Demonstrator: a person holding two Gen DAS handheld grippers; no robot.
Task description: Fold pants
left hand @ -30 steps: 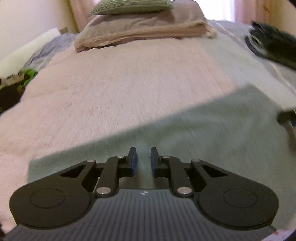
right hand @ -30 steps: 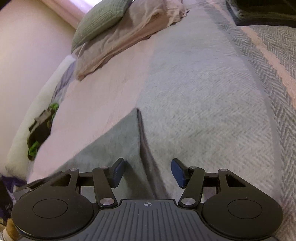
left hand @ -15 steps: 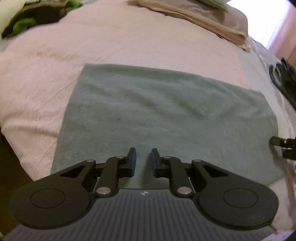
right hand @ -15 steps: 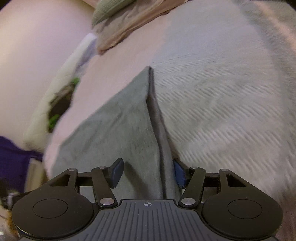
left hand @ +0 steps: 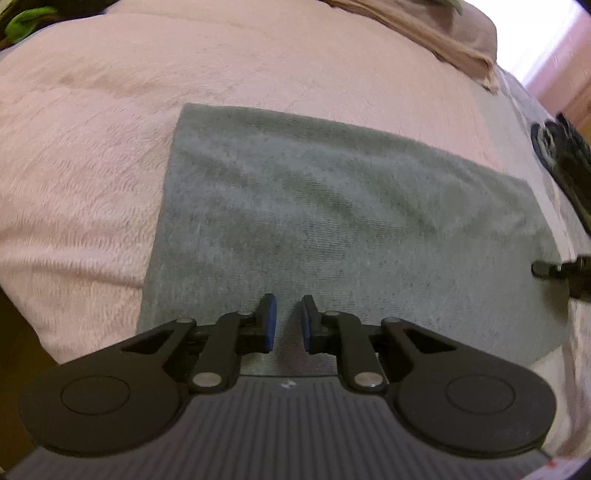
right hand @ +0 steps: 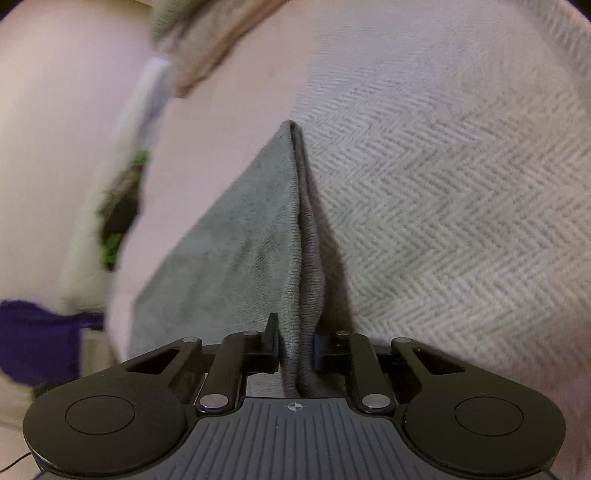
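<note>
Right gripper (right hand: 295, 350) is closing its jaws on the edge of the gray pants (right hand: 236, 251). Two layers of fabric stand between the blue pads, and both pads already press on this fold. From the grip, the edge runs away as a raised ridge and ends in a corner far ahead. On the right side of the ridge lies a blanket (right hand: 443, 184) with a herringbone pattern. On the left side the pants lie flat on a pink cover (right hand: 221, 110).

Left gripper (left hand: 284, 325) hangs over the near edge of the pants (left hand: 332, 221). Its jaws are almost together, with only a narrow gap. In this gap I see the gray cloth below, but nothing is pinched between the pads. I cannot tell if the tips touch the fabric.

In the left view the pants are a flat gray rectangle on the pink cover (left hand: 92, 147), already folded into a wide band. The right gripper (left hand: 565, 273) shows as a dark tip at the right edge of the pants. Pillows (left hand: 443, 29) lie at the far end of the bed. A dark thing (left hand: 565, 155) lies at the right edge; it is too blurred to name.
</note>
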